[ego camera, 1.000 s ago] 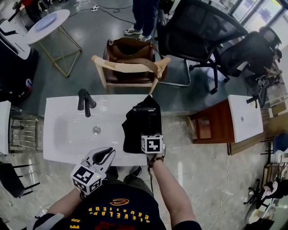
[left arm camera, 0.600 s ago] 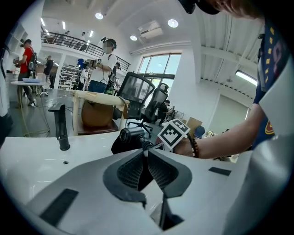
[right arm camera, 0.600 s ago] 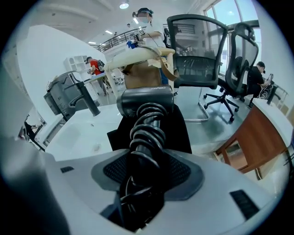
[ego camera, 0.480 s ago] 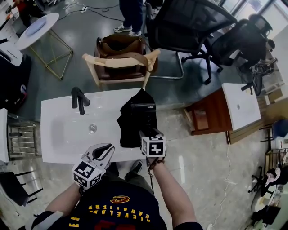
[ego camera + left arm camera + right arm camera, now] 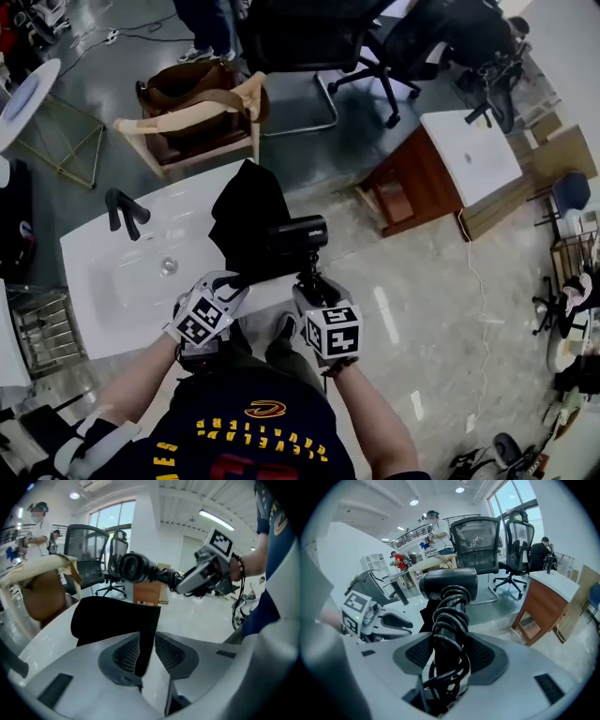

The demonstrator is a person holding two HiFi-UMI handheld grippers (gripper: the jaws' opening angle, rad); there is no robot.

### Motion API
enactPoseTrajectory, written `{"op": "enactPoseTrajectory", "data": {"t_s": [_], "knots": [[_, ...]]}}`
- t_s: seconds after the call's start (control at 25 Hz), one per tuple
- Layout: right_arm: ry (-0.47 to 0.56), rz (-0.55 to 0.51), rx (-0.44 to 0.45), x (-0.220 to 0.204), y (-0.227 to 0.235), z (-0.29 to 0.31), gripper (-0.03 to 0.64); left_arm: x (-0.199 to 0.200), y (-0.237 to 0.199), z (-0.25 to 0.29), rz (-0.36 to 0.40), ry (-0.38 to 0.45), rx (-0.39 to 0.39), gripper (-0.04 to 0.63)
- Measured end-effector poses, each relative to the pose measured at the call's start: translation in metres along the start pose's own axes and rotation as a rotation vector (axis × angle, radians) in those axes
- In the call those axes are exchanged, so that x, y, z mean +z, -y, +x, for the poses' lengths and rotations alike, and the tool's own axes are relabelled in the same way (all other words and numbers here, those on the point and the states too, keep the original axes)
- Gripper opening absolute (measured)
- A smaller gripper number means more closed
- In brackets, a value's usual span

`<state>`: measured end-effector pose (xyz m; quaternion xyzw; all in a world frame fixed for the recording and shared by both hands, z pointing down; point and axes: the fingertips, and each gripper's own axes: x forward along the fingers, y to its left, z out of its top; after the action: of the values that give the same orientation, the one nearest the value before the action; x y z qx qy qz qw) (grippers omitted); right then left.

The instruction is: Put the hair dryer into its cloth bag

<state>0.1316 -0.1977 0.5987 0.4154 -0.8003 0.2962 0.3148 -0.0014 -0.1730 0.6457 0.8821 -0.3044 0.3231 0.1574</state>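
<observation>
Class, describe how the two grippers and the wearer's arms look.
The left gripper and right gripper are grey, with dark ribbed pads; each carries a white cube with black square markers. Clothing: a dark short-sleeved shirt with yellow lettering, plus a bracelet.

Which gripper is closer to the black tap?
Left. The left gripper, clamped on the bag, is over the sink's near edge; the right gripper, holding the hair dryer, is farther from the tap.

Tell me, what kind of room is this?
Probably an office or lab, not a real bathroom: rolling office chairs, a desk, and a washbasin with a black faucet standing alone on the floor.
</observation>
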Motion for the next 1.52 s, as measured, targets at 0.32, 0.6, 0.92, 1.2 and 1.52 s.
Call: {"op": "enactPoseTrajectory", "data": {"t_s": [0.32,0.6,0.92,1.2,1.52], "knots": [[0.024,0.134,-0.040,-0.064,0.001,-0.062,0.222,-0.020,0.006,0.048,0.126,-0.163,-0.080,0.098],[0.002,0.211,-0.056,-0.110,-0.006,-0.076,0.222,-0.023,0.010,0.052,0.133,-0.167,-0.110,0.020],[-0.034,0.226,-0.006,-0.128,-0.034,-0.070,0.222,0.000,0.004,0.029,-0.008,-0.099,-0.163,0.017],[-0.105,0.218,0.014,-0.143,-0.053,-0.051,0.222,0.045,-0.001,0.004,-0.092,0.025,-0.213,0.014],[-0.080,0.282,0.001,-0.119,-0.049,-0.032,0.222,0.066,0.011,-0.007,-0.075,0.039,-0.254,0.014]]}}
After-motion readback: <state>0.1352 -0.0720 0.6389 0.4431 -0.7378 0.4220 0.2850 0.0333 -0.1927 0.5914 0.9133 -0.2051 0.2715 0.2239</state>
